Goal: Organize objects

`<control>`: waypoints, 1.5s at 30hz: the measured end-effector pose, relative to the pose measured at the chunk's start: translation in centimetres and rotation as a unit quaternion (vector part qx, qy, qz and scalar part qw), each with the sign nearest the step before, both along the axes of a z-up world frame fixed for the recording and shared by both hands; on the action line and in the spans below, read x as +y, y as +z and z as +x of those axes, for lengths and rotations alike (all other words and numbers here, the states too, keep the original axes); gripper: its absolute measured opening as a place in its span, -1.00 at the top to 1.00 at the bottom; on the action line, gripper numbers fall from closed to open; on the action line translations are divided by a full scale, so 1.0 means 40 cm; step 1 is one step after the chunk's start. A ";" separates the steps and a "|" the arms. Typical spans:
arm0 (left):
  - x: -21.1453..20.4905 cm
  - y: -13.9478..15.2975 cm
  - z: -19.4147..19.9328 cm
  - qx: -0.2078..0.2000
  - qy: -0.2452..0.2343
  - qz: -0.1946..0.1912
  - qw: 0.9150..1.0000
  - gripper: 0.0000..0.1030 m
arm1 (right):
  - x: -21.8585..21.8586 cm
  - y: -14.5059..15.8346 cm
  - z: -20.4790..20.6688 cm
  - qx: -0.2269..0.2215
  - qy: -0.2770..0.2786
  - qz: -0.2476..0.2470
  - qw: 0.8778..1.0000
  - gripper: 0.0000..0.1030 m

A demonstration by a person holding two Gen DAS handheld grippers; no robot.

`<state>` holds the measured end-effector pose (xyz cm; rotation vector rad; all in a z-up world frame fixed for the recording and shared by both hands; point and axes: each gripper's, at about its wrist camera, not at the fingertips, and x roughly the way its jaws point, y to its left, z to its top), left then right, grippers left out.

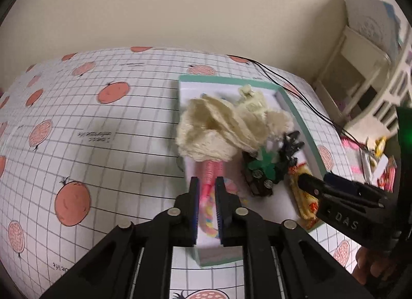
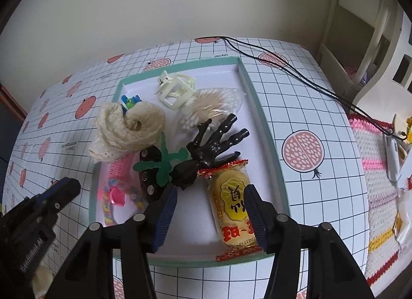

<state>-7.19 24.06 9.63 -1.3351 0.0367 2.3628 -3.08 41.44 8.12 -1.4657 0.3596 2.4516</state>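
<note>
- A table covered by a white cloth (image 2: 303, 92) printed with a dark grid and pink-orange pomegranates; a plain cream wall rises behind its far edge
- A shallow rectangular tray with a mint-green rim and white floor (image 2: 262, 118) lies on the cloth, nearer the table's right edge
- Inside the tray: a cream ruffled fabric scrunchie (image 2: 128, 129) overlapping the left rim, a cream plastic claw hair clip (image 2: 177, 90) at the far end, a clear bag of cotton swabs (image 2: 213, 105) just beside the clip, a glossy black plastic skeleton hand (image 2: 213, 141) at the middle, a green rubbery figure (image 2: 164, 162) touching the hand's wrist, and a yellow and red snack packet (image 2: 234, 203) at the near right corner
- A pink comb (image 1: 209, 172) and a pastel braided cord (image 2: 108, 208) lie along the tray's near left side
- Left gripper (image 1: 207, 183): black with blue pads, its jaws narrowly apart either side of the pink comb; whether they pinch it cannot be told
- Right gripper (image 2: 211, 196): jaws spread wide, hanging over the near end of the tray, with the snack packet under its right finger, holding nothing
- Thin black cables (image 2: 283, 67) trail across the table's far right corner
- Beyond the right edge, a pink, white and yellow crocheted mat (image 2: 373, 183) and cream furniture (image 2: 360, 28)
</note>
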 end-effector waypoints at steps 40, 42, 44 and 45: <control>-0.215 0.075 -0.047 0.100 0.167 -0.027 0.981 -1.00 | -0.152 0.084 -0.024 0.082 0.054 0.033 0.995 -1.00; -0.221 0.088 -0.043 0.107 0.171 -0.031 0.979 -1.00 | -0.158 0.089 -0.021 0.085 0.054 0.032 0.994 -1.00; -0.228 0.100 -0.037 0.114 0.171 -0.036 0.978 -1.00 | -0.165 0.094 -0.015 0.088 0.056 0.036 0.994 -1.00; -0.233 0.106 -0.032 0.117 0.170 -0.037 0.978 -1.00 | -0.168 0.097 -0.011 0.090 0.055 0.037 0.994 -1.00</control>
